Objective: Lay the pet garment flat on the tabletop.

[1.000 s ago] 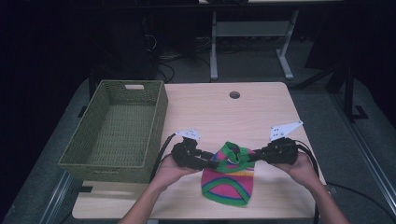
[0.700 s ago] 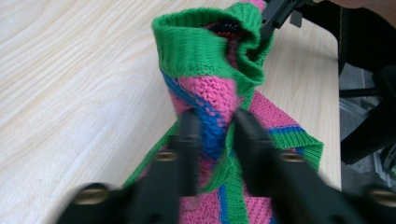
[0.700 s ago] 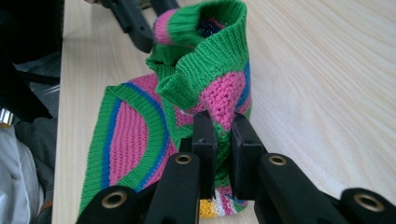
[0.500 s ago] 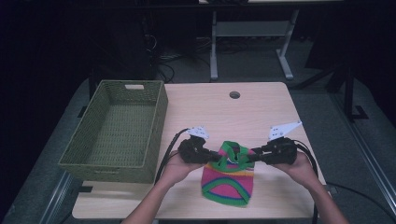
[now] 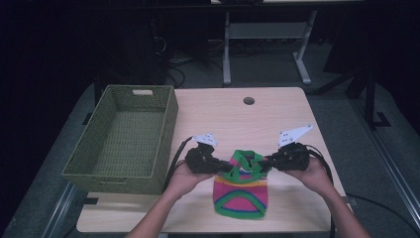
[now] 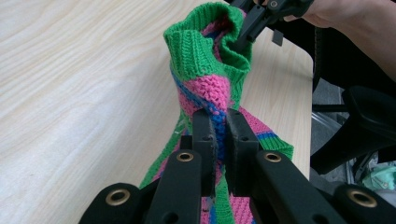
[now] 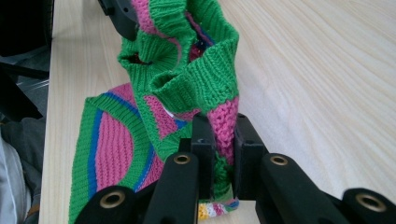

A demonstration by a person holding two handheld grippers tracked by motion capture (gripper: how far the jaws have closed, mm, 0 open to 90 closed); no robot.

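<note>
A small knitted sweater (image 5: 241, 191) in green, pink and blue stripes lies at the table's front edge, its collar end lifted and bunched. My left gripper (image 5: 224, 166) is shut on the sweater's left side; in the left gripper view the pads (image 6: 204, 128) pinch a pink and blue fold of the sweater (image 6: 201, 51). My right gripper (image 5: 265, 165) is shut on the right side. Its jaws have just been closing with the knit between them, and the right gripper (image 7: 224, 122) now clamps a pink fold of the sweater (image 7: 201, 88).
A green woven basket (image 5: 124, 139) stands on the left part of the table, beside my left hand. The light wooden table (image 5: 237, 119) has a round cable hole (image 5: 248, 100) near its back edge. Dark floor, cables and a desk frame lie beyond.
Both hands have stayed nearly in place. The sweater's collar end is bunched up a little higher between the two grippers than a second ago.
</note>
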